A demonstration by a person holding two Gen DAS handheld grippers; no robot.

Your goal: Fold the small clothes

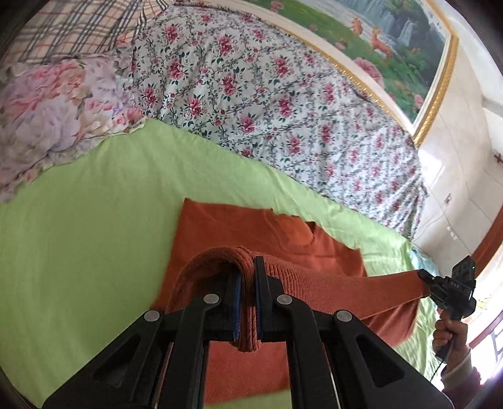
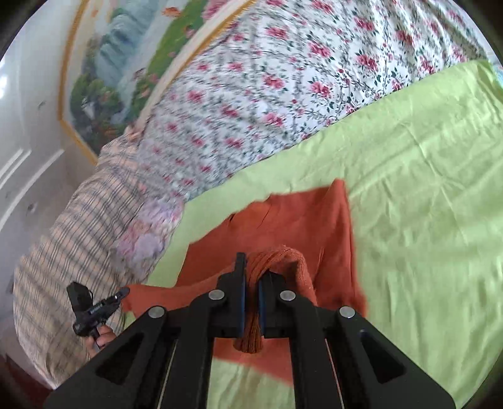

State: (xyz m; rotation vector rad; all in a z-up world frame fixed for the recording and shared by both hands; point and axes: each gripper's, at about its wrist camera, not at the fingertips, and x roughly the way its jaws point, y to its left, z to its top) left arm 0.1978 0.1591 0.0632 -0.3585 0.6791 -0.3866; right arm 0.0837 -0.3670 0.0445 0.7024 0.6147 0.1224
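Note:
An orange knit garment (image 1: pixel 220 226) lies partly on a light green sheet (image 1: pixel 78 236). My left gripper (image 1: pixel 248 270) is shut on its ribbed edge, which bunches between the fingers. My right gripper (image 1: pixel 422 277) shows at the far right of the left wrist view, shut on the other end of the same edge, so the edge hangs stretched between both. In the right wrist view my right gripper (image 2: pixel 251 270) is shut on the bunched orange knit, with the garment (image 2: pixel 298 214) spread below. My left gripper (image 2: pixel 124 292) shows at the lower left there, holding the garment's end.
A floral quilt (image 1: pixel 267 94) is heaped behind the green sheet (image 2: pixel 424 188). A pastel floral pillow (image 1: pixel 47 116) and a plaid blanket (image 1: pixel 72 28) lie at the left. A framed landscape painting (image 1: pixel 393 37) hangs on the wall behind the bed.

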